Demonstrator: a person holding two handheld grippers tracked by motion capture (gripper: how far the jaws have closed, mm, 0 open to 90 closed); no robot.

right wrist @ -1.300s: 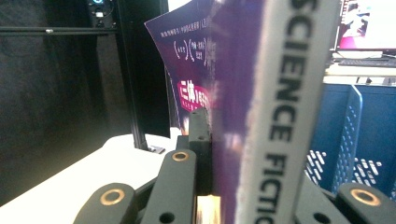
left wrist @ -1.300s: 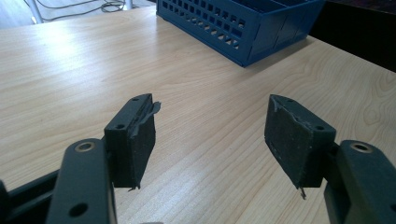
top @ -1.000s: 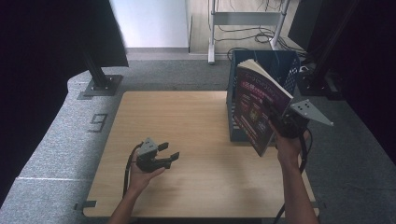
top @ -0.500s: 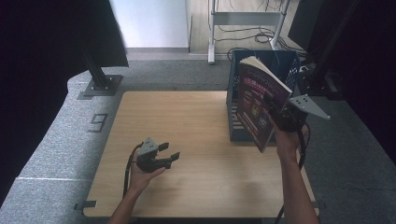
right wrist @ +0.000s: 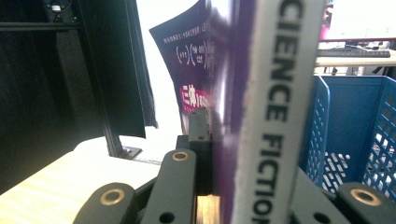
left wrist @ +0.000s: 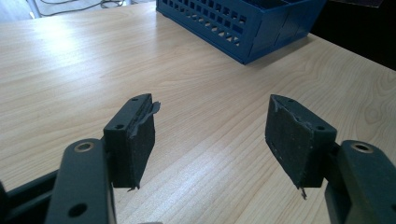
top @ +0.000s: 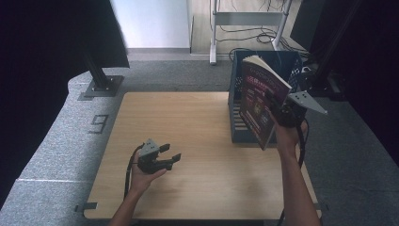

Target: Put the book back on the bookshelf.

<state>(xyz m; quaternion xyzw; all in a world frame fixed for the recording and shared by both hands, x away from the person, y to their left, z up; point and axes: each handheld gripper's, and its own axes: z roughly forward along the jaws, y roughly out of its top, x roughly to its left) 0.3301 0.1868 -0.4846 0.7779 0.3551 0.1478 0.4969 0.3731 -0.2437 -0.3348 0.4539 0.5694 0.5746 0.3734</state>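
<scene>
The right gripper (top: 281, 114) is clamped on a purple paperback book (top: 259, 104), its fingers (right wrist: 200, 135) pressed against the cover on either side of the grey spine, which reads "SCIENCE FICTION" in the right gripper view. The book is held up in the air, tilted, in front of and partly above the blue slotted crate (top: 236, 94) that stands at the far right of the wooden bench (top: 197, 122); from the high view its lower corner seems to hang just clear of the crate's near wall, though that angle makes it hard to be sure they are apart. The left gripper (top: 170, 152) rests low over the near left part of the bench in the person's left hand (top: 141, 175), well apart from book and crate, its fingers (left wrist: 135, 135) spread wide with only bare wood between them.
</scene>
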